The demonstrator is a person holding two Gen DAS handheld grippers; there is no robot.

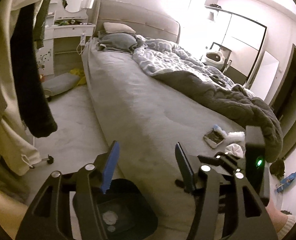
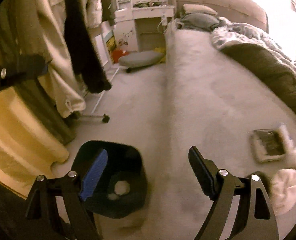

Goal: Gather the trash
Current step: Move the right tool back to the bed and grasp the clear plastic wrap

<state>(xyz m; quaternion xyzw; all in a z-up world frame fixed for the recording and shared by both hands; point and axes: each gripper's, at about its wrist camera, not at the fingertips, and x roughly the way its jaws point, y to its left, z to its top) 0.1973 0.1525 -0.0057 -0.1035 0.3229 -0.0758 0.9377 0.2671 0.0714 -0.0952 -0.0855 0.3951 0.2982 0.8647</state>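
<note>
Hovering above floor, both claws were spread wide, nothing between fingers: left gripper [image 1: 145, 156], right gripper [image 2: 148, 160]. Black bin [image 2: 109, 182] stood on floor just below, beside bed [image 1: 148, 92], two white wads already inside. Farther, on bed corner: crumpled white tissues [image 2: 286, 188], small flat tray [image 2: 269, 145]. Risk, my judgement: soft tissue could slip from fingers over carpet if pinched only at edge; tray could be knocked; blurred right view suggested fast motion, poor aim.

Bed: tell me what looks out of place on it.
Near the foot of the bed, a small tray and crumpled white tissues lie on the bare sheet. Blue wrappers lie on the floor beyond.
</note>
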